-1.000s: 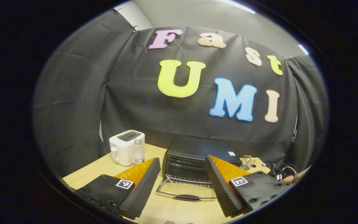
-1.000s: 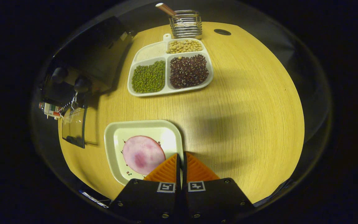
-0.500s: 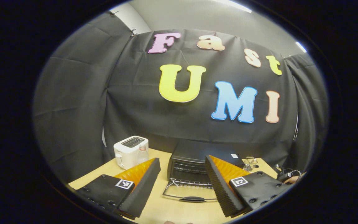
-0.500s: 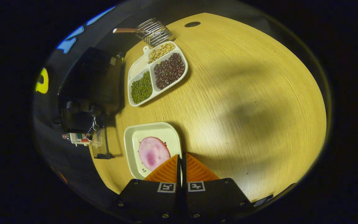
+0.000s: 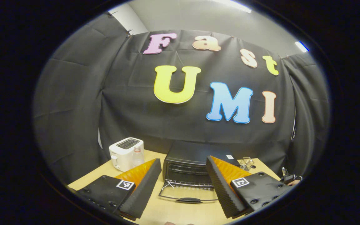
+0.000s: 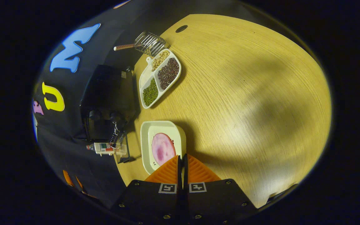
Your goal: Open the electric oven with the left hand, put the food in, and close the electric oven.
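The right gripper [image 6: 181,161], fingers pressed onto the square white plate's [image 6: 147,137] rim, carries the pink ham slice [image 6: 162,148]. The black electric oven [image 6: 108,100] lies to its left — door down. The left gripper [image 5: 183,178] hangs wide open, empty.

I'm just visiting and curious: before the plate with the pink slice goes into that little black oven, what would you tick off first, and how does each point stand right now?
1. Oven door open: ok, it lies folded down flat in front.
2. Left gripper clear of the door: ok, its jaws stand wide apart and hold nothing.
3. Right gripper has the plate: ok, its fingers are closed on the plate's near rim.
4. Food sits on the plate: ok, the slice lies flat in the middle.
5. Room inside the oven: cannot tell, the inside is dark.
6. Bean tray out of the way: ok, it lies beside the oven, apart from the plate.
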The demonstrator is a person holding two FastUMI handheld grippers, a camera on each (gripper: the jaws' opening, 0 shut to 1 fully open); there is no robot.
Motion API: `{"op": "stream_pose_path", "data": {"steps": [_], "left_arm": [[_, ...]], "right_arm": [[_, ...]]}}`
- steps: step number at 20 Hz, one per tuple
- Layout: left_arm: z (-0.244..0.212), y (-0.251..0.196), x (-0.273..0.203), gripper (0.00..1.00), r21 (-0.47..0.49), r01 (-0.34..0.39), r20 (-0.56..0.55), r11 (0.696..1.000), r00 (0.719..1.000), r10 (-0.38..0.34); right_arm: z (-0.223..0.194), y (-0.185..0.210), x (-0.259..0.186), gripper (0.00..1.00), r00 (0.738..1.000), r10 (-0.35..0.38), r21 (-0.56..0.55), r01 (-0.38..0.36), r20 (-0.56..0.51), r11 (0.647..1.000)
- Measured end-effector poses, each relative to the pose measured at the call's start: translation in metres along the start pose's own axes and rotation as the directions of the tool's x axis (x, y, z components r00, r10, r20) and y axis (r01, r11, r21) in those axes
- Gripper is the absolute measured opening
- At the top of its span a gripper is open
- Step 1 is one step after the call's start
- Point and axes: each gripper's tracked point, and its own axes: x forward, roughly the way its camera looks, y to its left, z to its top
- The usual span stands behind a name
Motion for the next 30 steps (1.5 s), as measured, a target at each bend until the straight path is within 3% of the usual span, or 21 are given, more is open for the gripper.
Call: {"op": "stream_pose_path", "data": {"steps": [6, 13, 21, 30], "left_arm": [[0.009, 0.001, -0.003, 1.00, -0.009, 0.006, 0.020, 1.000, 1.000, -0.006], [0.055, -0.002, -0.012, 1.00, 0.012, 0.051, 0.117, 0.999, 0.992, -0.052], [0.101, -0.001, -0.028, 1.00, 0.081, 0.104, 0.206, 0.991, 0.971, -0.119], [0.092, 0.042, -0.039, 1.00, 0.100, 0.048, 0.192, 0.994, 0.979, -0.066]], "right_arm": [[-0.013, 0.024, -0.015, 0.00, 0.992, 0.116, 0.050, -0.118, 0.044, 0.992], [-0.048, 0.087, -0.019, 0.00, 0.972, 0.214, 0.096, -0.223, 0.096, 0.970], [-0.073, 0.175, 0.011, 0.00, 0.961, 0.245, 0.145, -0.263, 0.128, 0.954], [-0.072, 0.231, 0.076, 0.00, 0.946, 0.144, 0.336, -0.242, 0.292, 0.910]]}}
